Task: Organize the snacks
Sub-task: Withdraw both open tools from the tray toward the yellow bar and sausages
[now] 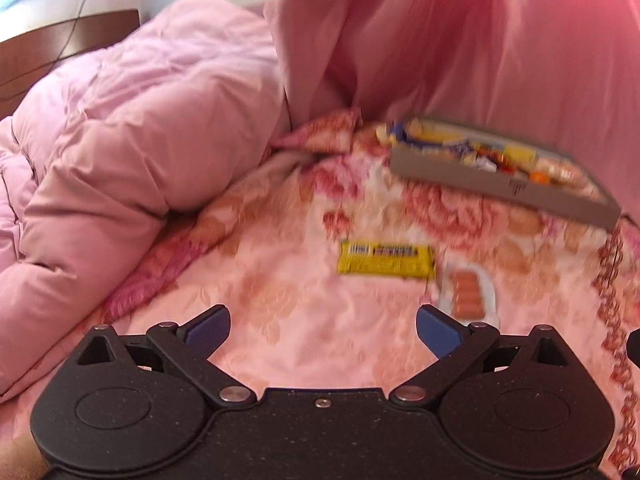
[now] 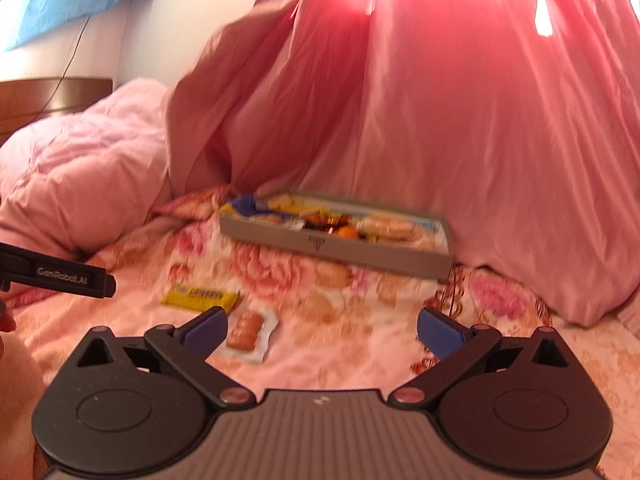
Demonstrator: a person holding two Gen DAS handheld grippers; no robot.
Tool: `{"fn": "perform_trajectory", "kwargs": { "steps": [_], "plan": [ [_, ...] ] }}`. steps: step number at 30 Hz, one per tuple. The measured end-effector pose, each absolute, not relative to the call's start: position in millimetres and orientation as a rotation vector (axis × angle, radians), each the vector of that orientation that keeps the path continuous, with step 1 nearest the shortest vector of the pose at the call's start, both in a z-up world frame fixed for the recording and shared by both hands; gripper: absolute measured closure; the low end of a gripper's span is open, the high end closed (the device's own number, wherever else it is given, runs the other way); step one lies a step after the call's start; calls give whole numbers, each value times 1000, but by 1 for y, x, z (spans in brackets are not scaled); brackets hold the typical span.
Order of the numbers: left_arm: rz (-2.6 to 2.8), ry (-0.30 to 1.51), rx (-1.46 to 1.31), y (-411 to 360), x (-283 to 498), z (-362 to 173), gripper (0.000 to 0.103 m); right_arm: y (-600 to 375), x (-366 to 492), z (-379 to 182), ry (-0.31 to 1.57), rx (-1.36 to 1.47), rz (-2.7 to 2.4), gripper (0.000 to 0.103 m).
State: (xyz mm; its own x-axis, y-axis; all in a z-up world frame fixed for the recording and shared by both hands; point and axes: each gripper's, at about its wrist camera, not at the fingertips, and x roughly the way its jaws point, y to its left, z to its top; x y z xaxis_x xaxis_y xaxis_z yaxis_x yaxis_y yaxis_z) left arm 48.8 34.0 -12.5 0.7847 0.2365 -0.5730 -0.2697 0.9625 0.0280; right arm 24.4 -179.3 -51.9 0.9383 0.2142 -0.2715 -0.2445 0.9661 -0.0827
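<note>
While both grippers hover with jaws spread wide and empty, the left gripper (image 1: 323, 330) faces a yellow snack bar (image 1: 386, 260) on the floral bedspread (image 1: 280, 300). Just beside the bar lies a clear sausage packet (image 2: 246, 332), near the right gripper (image 2: 322, 330). Farther back, a grey box (image 2: 336, 246) filled with snacks rests against the pink curtain (image 2: 460, 120).

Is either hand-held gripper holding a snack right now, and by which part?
Neither. The left hand-held gripper and right hand-held gripper are both open and empty.
</note>
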Motion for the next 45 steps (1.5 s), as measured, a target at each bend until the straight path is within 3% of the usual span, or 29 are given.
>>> {"fn": "perform_trajectory", "kwargs": {
  "steps": [10,31,45],
  "plan": [
    [272,678,23,26,56,-23,4,-171,35,-80,451,-136,262,0],
    [292,717,-39,48,100,-41,4,-150,84,-92,511,-143,286,0],
    [-12,616,1,99,200,-33,4,-92,149,-117,581,-116,334,0]
  ]
}}
